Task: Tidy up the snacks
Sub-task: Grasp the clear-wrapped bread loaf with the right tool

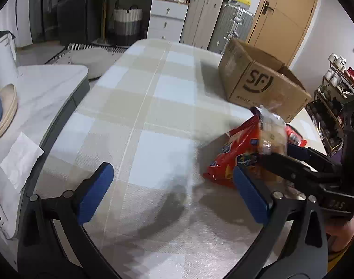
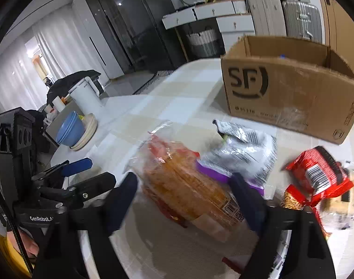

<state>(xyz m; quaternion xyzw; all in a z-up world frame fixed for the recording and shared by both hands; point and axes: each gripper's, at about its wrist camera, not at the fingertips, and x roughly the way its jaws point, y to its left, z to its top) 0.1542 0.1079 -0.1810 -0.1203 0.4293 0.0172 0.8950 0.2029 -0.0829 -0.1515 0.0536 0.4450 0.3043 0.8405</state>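
A clear packet of orange-brown bread [image 2: 188,186] lies partly on a red snack bag [image 1: 237,155] on the checked tablecloth. My right gripper [image 2: 186,200] straddles this packet, and both dark pads meet its wrapper, so it is shut on it. From the left wrist view, the right gripper [image 1: 286,155] holds the packet's [image 1: 272,134] lower end. My left gripper [image 1: 174,193] hovers open over bare cloth to the left of the red bag, nothing between its blue pads. The open cardboard box [image 2: 288,97] stands just behind the snacks.
A silver and purple bag [image 2: 242,153] and a red barcode packet [image 2: 321,174] lie in front of the box. On the side counter sit blue bowls [image 2: 70,132], cream plates, a white kettle [image 2: 86,95] and a tissue [image 1: 21,160]. A shelf rack [image 1: 332,107] stands right of the table.
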